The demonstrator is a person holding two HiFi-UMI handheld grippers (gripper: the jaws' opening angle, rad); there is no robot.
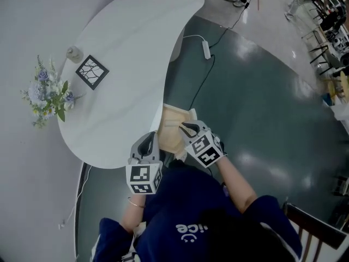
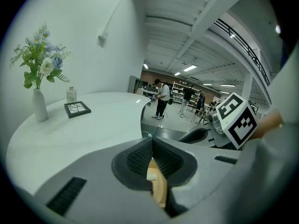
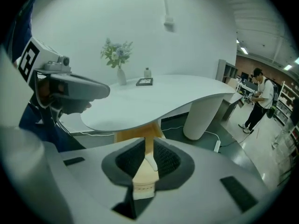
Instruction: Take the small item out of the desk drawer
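A light wooden drawer point(image 1: 175, 129) stands pulled out from under the white curved table point(image 1: 131, 64). My right gripper point(image 1: 188, 128) hovers over the drawer's inside. In the right gripper view its jaws point(image 3: 149, 146) stand a narrow gap apart, and a small white item point(image 3: 150, 164) lies on the drawer's wood point(image 3: 138, 135), seen through that gap; the pads do not seem to press on it. My left gripper point(image 1: 147, 144) sits at the drawer's near left side by the table edge. Its jaws point(image 2: 150, 143) are shut, tips touching, with wood point(image 2: 159, 188) showing below them.
On the table stand a vase of flowers point(image 1: 48, 94), a small bottle point(image 1: 74, 53) and a dark framed picture point(image 1: 91, 71). A power strip point(image 1: 206, 49) and its cable lie on the dark floor. A chair point(image 1: 313, 222) is at the lower right. People stand in the background point(image 2: 162, 98).
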